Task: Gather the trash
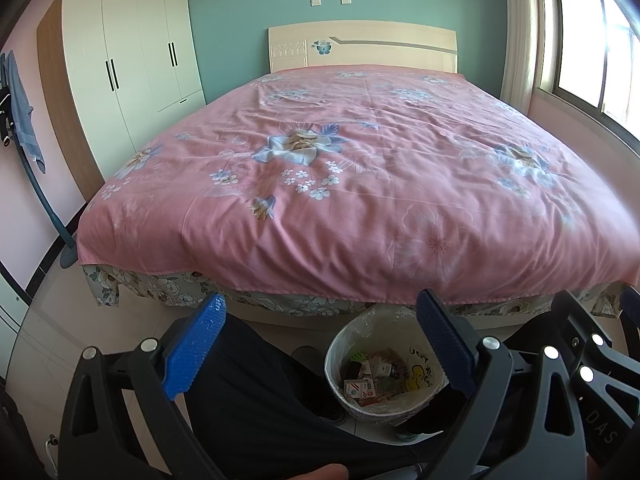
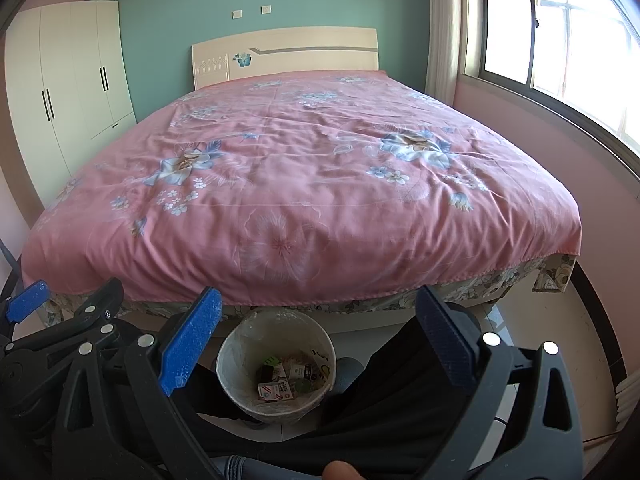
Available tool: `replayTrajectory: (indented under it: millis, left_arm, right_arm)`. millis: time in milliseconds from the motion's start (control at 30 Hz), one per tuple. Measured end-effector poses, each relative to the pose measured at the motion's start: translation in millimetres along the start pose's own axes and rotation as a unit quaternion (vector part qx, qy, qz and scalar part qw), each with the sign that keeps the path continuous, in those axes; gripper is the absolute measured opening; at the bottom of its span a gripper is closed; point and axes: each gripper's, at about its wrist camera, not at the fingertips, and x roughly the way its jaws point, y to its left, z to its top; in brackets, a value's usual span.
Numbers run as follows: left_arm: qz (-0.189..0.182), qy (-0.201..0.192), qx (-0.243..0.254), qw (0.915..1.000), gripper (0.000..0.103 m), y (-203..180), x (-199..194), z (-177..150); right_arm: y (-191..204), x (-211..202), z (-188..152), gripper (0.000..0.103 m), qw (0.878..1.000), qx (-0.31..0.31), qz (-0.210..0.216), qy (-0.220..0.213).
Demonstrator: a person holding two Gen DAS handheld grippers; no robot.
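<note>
A round white trash bin (image 1: 434,376) with a clear liner stands on the floor at the foot of the bed. It also shows in the right wrist view (image 2: 236,360). Several small boxes and wrappers (image 1: 374,378) lie inside it, also seen in the right wrist view (image 2: 288,378). My left gripper (image 1: 322,344) is open and empty, held above the bin and the person's dark-trousered legs. My right gripper (image 2: 318,340) is open and empty, just right of the left one. The left gripper's fingers (image 2: 28,300) show at the right wrist view's left edge.
A bed with a pink floral cover (image 1: 360,168) fills the room ahead. A white wardrobe (image 1: 132,60) stands at the left. A window (image 2: 560,48) is on the right wall. The person's legs (image 1: 256,400) flank the bin on the tiled floor.
</note>
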Motion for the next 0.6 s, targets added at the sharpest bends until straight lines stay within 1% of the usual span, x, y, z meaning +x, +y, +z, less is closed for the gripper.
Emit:
replayTrajectory:
  millis: [600]
  left_arm:
    - [-0.003,0.0,-0.001,1.0,0.097,4.7,0.7,-1.0]
  right_arm:
    - [1.4,0.5,-1.7,0.095,1.0,0.001,0.0,-0.001]
